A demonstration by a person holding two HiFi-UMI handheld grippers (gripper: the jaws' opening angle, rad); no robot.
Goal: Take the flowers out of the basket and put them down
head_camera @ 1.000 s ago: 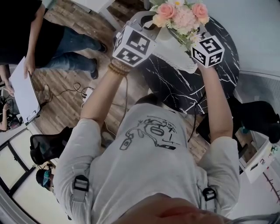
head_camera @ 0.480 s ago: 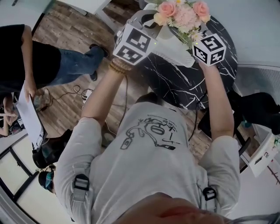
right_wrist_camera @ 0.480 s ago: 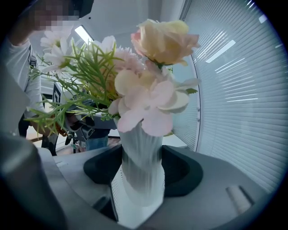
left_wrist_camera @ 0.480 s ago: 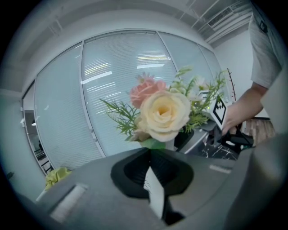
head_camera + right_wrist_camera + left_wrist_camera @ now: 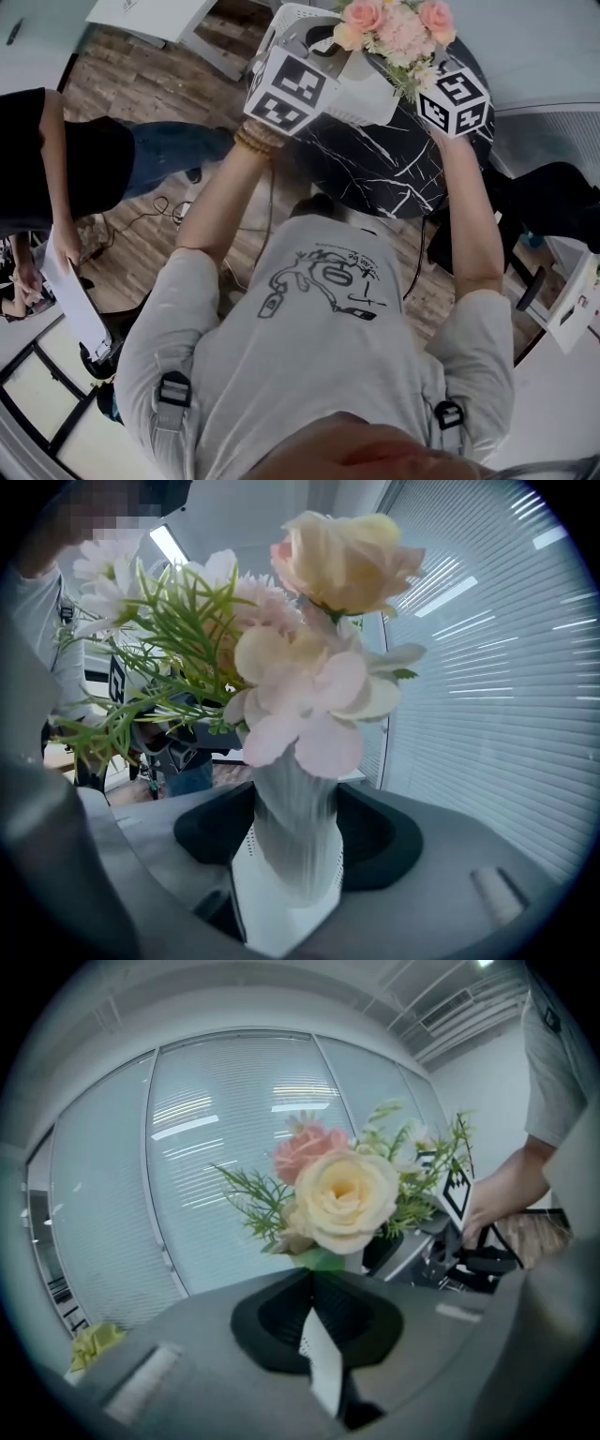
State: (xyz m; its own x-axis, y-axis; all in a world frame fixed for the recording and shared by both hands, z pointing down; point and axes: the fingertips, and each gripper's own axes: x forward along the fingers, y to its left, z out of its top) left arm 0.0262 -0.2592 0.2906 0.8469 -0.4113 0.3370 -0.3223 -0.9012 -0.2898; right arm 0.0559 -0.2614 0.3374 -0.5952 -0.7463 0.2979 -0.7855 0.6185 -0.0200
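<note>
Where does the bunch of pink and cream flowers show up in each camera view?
Head view: bunch of pink and cream flowers at the top edge, right of centre.
Left gripper view: middle of the picture, cream rose facing the camera.
Right gripper view: upper middle, spreading left.
Shared landmark: the white perforated basket, directly below the blooms in every view.

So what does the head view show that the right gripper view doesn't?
Only the head view: the black marble table, a white sheet of paper at the left and the bracelet on the wearer's left wrist. Only the right gripper view: window blinds, and the right gripper shut on the white basket. Both: the flowers and that basket.
</note>
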